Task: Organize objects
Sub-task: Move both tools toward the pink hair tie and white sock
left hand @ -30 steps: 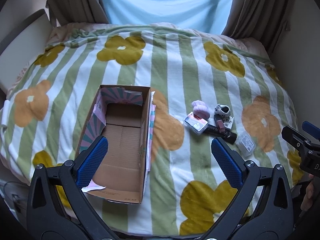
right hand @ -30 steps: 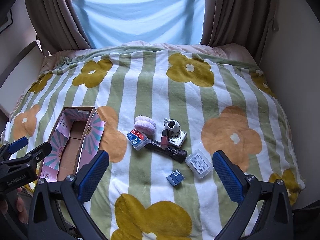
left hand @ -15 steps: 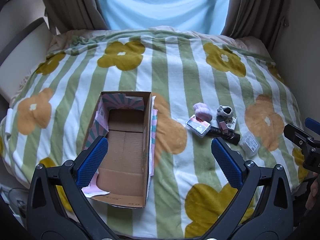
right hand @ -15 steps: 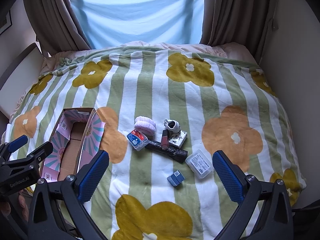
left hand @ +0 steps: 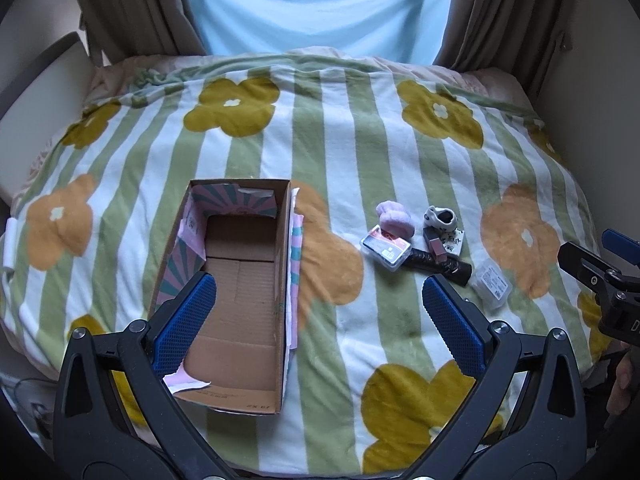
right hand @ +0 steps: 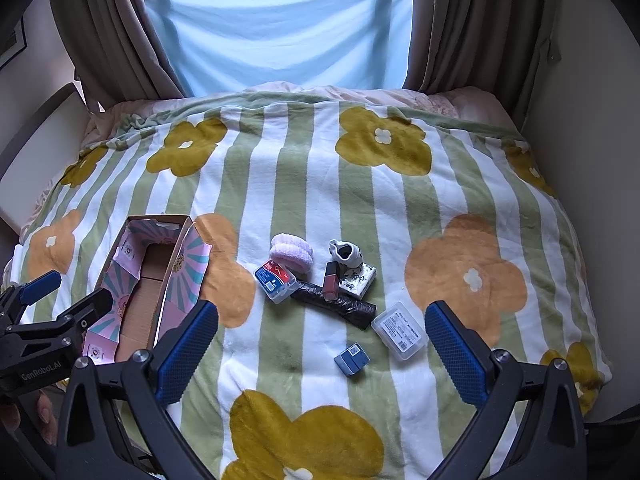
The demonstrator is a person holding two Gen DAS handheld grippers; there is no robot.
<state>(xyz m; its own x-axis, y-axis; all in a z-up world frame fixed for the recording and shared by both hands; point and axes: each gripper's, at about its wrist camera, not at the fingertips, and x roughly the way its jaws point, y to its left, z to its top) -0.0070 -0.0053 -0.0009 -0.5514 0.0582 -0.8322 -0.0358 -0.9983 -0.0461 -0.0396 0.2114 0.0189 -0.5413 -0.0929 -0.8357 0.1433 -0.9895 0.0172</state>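
An empty open cardboard box [left hand: 240,280] [right hand: 152,280] with pink patterned flaps lies on the flowered blanket. To its right lie small items: a pink puff [right hand: 291,254], a red-blue labelled case [right hand: 276,282], a black roll [right hand: 334,304], a lipstick [right hand: 330,278], a white patterned box [right hand: 360,278], a small ceramic figure [right hand: 345,251], a clear case [right hand: 398,330] and a small blue box [right hand: 352,358]. My left gripper [left hand: 320,320] is open above the box's near end. My right gripper [right hand: 322,344] is open over the near items.
The striped blanket [right hand: 360,200] covers a bed reaching to curtains and a blue-covered window [right hand: 280,32]. A wall [right hand: 580,120] stands on the right, a headboard-like panel [right hand: 36,148] on the left.
The left wrist view has drawn back and up slightly, so the box sits lower and more centred. The right wrist view has barely moved. No item has moved.
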